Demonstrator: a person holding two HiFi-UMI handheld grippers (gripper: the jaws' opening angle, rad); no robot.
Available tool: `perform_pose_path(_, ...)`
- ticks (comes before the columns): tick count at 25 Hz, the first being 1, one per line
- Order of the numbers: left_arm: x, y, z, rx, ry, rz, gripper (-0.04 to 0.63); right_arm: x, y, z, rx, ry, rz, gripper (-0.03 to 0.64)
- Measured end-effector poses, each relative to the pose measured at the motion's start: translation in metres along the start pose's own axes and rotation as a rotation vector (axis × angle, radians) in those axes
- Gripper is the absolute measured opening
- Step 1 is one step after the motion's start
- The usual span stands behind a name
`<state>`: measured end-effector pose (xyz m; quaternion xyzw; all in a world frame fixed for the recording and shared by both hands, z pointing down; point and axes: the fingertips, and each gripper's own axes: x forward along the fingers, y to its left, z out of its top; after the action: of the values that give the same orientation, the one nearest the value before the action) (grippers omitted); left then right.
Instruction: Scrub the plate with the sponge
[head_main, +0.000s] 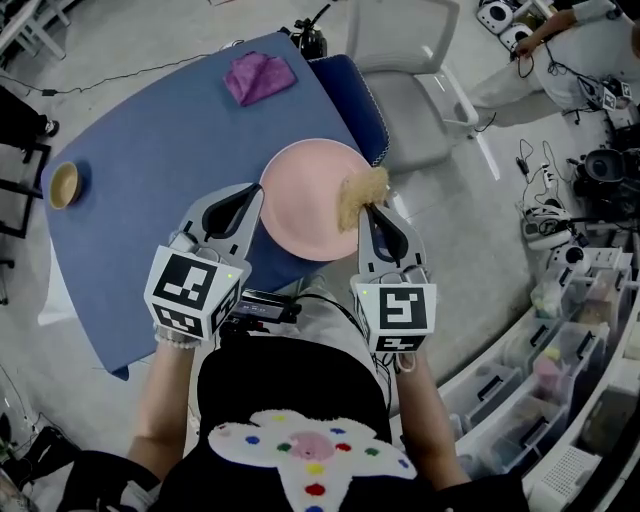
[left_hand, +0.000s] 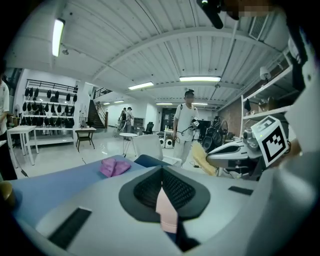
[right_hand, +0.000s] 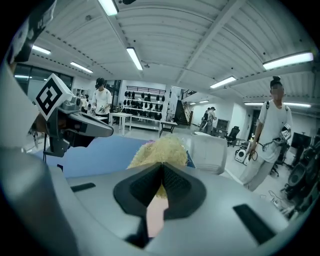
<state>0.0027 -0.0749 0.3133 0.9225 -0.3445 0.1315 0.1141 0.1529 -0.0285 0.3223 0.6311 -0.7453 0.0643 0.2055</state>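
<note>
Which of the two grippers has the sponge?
The right gripper, shut on the tan sponge over the pink plate; the left gripper clamps that plate's left edge instead.

Bright ceiling strip lights, fisheye edges

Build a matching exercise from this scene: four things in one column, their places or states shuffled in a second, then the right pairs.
Things
1. plate
2. sponge
3. purple cloth
4. wooden bowl

Places or states
A. lies near the far edge of the table, untouched
B. clamped in the right tongs, over the plate's right side
C. stands at the table's left end
D. gripped at its left rim by the left tongs

Pairs: 1-D, 2-B, 3-A, 4-C
</note>
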Motion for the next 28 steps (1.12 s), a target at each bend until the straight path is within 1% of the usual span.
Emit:
perform_pose_path(10,-0.013,-0.007,0.006,0.009,-0.012,-0.016,0.011,-0.010,0.009,0.003,0.020,-0.011,-0.003,0.011)
perform_pose_path(21,-0.011,-0.011,0.005,0.012,-0.010,-0.030,0.011,-0.010,0.010,0.005,0.030,-0.017,-0.006,0.011)
perform_pose_path(28,-0.011,-0.013,0.005,0.012,-0.007,-0.035,0.011,-0.010,0.013,0.005,0.017,-0.012,0.000,0.011)
